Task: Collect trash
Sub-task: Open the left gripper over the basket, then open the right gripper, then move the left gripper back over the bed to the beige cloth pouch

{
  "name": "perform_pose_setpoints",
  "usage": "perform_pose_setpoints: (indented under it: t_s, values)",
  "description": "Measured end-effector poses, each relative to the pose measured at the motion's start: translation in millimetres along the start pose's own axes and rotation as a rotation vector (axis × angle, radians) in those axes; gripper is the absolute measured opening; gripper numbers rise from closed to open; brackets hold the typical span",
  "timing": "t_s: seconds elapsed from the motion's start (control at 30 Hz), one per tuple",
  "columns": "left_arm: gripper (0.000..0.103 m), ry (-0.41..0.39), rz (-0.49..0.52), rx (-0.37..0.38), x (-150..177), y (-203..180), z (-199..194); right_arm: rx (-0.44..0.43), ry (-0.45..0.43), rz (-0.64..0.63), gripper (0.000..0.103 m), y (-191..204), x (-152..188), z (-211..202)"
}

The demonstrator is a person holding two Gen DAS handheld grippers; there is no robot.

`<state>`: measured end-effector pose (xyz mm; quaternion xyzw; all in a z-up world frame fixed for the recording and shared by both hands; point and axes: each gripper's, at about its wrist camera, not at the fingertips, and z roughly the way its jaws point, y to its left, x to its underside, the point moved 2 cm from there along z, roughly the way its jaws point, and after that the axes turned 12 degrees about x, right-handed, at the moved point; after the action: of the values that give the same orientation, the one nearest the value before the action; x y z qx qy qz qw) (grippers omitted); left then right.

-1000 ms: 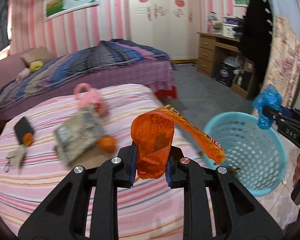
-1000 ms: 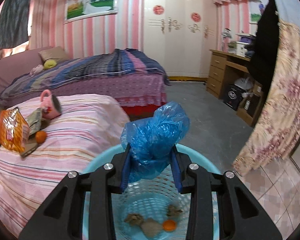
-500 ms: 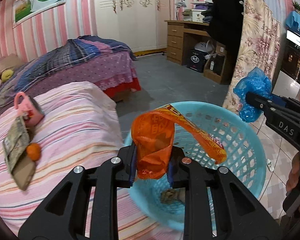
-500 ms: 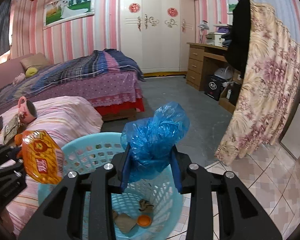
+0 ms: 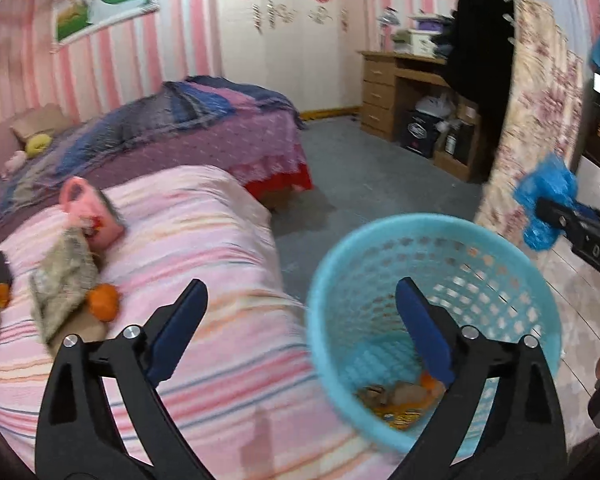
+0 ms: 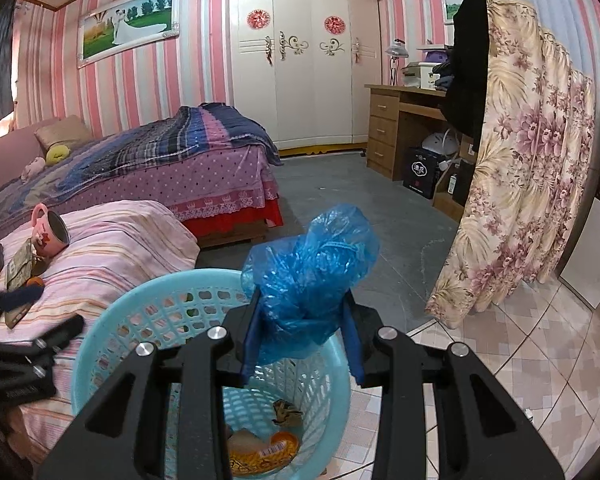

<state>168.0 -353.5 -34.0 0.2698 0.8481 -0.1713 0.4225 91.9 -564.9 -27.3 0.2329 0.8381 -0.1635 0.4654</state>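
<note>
My left gripper (image 5: 300, 308) is open and empty, above the near bed's edge and the light blue basket (image 5: 380, 240). The orange snack wrapper (image 6: 260, 460) lies at the basket's bottom with other scraps. My right gripper (image 6: 304, 336) is shut on a crumpled blue plastic bag (image 6: 312, 264) just over the basket's rim (image 6: 148, 284). It also shows in the left wrist view (image 5: 556, 216), right of the basket, with the bag (image 5: 546, 196).
On the pink striped bed (image 5: 204, 240) lie a pink mug (image 5: 88, 212), a grey packet (image 5: 64, 276), an orange fruit (image 5: 104, 306) and a black item (image 5: 0, 276). A second bed (image 6: 160, 156), desk (image 6: 404, 128) and floral curtain (image 6: 528, 184) stand around.
My left gripper opened and the orange wrapper dropped into the basket. The left gripper has swung back toward the bed. The right gripper still holds the blue bag over the basket.
</note>
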Motion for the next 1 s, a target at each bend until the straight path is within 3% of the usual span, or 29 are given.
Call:
perform_pose_setpoints:
  t_s: [0.3, 0.37, 0.43, 0.63, 1.0]
  values:
    - [0.097, -0.089, -0.083, -0.113, -15, 56, -41, -0.036, 0.013, -0.046, 0.04, 30, -1, 0]
    - [0.097, -0.098, -0.098, -0.13, -15, 66, -48, -0.037, 0.01, -0.058, 0.061, 37, -1, -1]
    - [0.097, -0.104, -0.102, -0.145, -13, 73, -53, -0.026, 0.0, -0.078, 0.072, 47, -1, -3]
    - [0.097, -0.115, -0.11, -0.198, -5, 98, -70, -0.015, -0.001, -0.093, 0.088, 68, -2, -7]
    - [0.098, -0.133, -0.131, -0.278, 7, 149, -102, -0.013, 0.001, -0.086, 0.092, 95, -6, -11]
